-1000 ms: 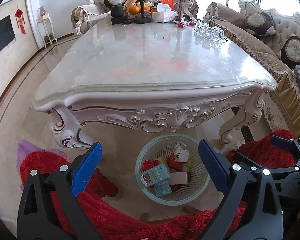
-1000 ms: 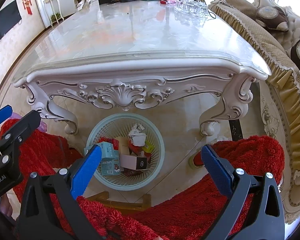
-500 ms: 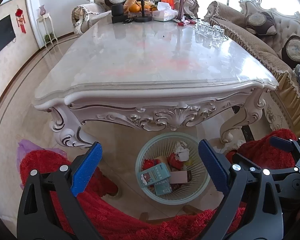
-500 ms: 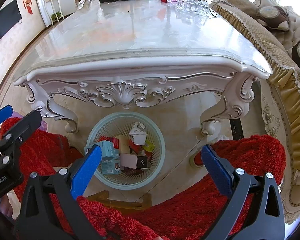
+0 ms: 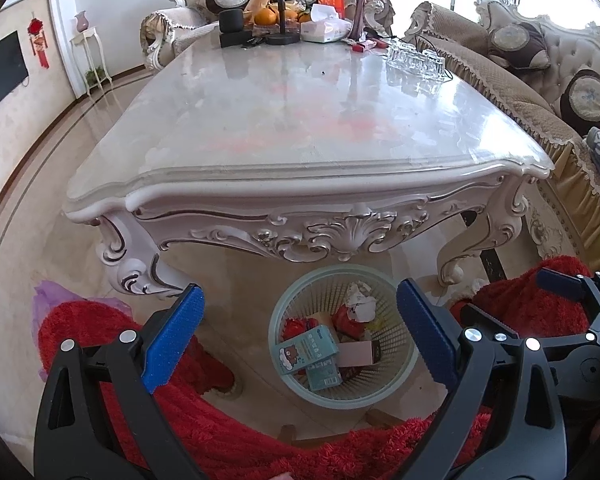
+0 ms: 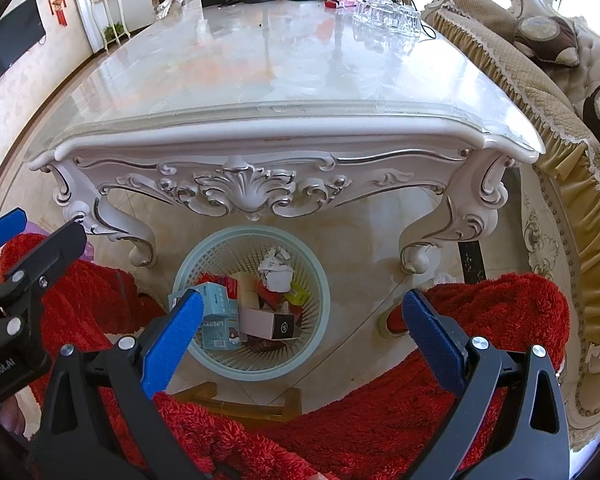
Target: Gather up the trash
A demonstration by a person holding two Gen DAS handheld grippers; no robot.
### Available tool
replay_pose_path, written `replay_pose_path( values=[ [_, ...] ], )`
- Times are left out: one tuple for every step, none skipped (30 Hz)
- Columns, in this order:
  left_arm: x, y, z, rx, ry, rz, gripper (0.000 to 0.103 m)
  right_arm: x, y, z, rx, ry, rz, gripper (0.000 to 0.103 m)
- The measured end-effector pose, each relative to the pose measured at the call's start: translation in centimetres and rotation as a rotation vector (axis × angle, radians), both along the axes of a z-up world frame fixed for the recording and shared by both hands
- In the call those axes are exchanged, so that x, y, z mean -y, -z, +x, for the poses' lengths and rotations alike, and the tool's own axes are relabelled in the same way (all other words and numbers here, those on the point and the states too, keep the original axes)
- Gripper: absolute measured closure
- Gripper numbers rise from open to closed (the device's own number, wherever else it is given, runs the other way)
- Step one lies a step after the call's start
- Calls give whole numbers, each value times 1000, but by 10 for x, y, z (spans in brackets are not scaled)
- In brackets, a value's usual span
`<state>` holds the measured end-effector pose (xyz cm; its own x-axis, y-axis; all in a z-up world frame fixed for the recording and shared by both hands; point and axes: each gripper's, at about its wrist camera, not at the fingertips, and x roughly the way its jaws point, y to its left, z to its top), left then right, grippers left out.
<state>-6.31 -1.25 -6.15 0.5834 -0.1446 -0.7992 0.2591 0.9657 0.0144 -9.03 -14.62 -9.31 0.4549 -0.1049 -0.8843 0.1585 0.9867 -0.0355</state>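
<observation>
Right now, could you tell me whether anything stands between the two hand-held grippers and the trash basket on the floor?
Nothing visible does. The left hand-held gripper and the right hand-held gripper both hang open and empty above the basket, whose open top faces them. The table edge sits beyond the basket, not over the path.

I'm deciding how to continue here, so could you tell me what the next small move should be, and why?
Probably lift both grippers toward the tabletop's far end to look for leftovers. The left gripper and right gripper are open and hold nothing, the basket already holds boxes and crumpled paper, and the table's near half looks bare.
</observation>
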Motion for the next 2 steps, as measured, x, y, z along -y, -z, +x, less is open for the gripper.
replay_pose_path(
  values=[
    [-1,0,0,-3,1,-1,9,0,0,0,1,1,1,8],
    [-1,1,1,-7,1,-4,9,0,-1,0,1,1,1,8]
  ],
)
